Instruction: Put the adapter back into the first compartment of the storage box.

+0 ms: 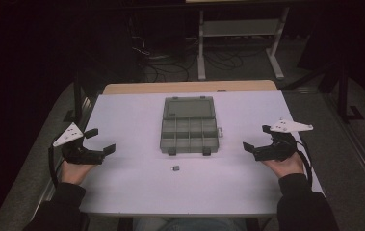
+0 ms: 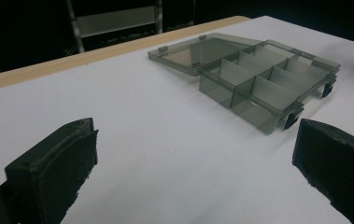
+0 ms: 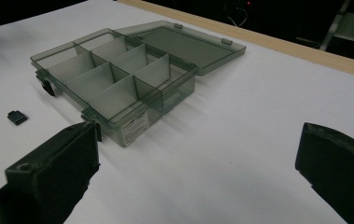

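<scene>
A smoky clear plastic organiser box (image 1: pixel 189 134) lies open in the middle of the white table (image 1: pixel 136 187), its lid (image 1: pixel 189 107) folded flat behind it and its compartments empty. The same box (image 2: pixel 268 81) sits ahead and to the right in the left gripper view, and the box (image 3: pixel 114 79) sits ahead and to the left in the right gripper view. A small dark part (image 1: pixel 175 168) lies on the table in front of the box, also seen as a small dark part (image 3: pixel 17 117). My left gripper (image 1: pixel 100 141) rests open at the table's left side. My right gripper (image 1: pixel 257 138) rests open at the right side. Nothing is between either pair of jaws.
A wooden strip (image 1: pixel 189 87) edges the table's far side. Beyond it, a metal rack (image 1: pixel 240 29) and loose cables (image 1: pixel 170 67) stand on the dark floor. Both forearms in dark sleeves come in from the near edge.
</scene>
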The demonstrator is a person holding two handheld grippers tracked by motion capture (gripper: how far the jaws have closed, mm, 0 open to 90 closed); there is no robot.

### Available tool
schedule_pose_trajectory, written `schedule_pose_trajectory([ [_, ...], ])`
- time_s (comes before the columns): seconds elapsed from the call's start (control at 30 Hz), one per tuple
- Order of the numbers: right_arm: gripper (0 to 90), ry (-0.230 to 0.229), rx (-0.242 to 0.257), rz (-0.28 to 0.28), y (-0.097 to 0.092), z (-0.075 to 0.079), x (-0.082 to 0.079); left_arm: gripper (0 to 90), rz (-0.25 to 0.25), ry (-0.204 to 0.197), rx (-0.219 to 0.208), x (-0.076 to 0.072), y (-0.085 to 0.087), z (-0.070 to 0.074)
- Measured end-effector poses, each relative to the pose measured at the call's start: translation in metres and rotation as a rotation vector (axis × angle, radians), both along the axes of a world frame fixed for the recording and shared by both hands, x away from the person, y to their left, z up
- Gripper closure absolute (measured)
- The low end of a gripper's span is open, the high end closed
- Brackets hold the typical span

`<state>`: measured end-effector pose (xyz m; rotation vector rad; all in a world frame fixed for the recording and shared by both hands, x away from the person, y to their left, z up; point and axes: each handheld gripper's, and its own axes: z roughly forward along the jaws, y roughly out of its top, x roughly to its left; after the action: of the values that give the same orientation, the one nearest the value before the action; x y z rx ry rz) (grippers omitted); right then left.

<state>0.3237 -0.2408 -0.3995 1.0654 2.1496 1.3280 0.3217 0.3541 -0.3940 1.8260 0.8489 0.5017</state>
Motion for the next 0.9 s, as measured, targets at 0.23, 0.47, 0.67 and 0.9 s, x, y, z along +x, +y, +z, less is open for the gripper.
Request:
schedule_pose_trajectory([
  [0.23,0.0,-0.003,-0.003,0.002,0.000,0.000,-0.002,0.0,-0.011,0.021,0.015,-0.003,0.003,-0.002],
  [0.47,0.0,-0.003,0.003,-0.003,-0.001,0.000,-0.003,0.0,-0.050,0.047,0.025,-0.001,0.007,0.000],
  [0.67,0.0,-0.005,-0.005,0.003,-0.001,0.000,-0.004,0.0,-0.071,0.064,0.065,0.002,0.007,0.003],
  [0.9,0.0,0.000,-0.010,0.004,-0.001,-0.001,-0.004,0.0,-0.090,0.054,0.077,0.002,0.006,0.013],
])
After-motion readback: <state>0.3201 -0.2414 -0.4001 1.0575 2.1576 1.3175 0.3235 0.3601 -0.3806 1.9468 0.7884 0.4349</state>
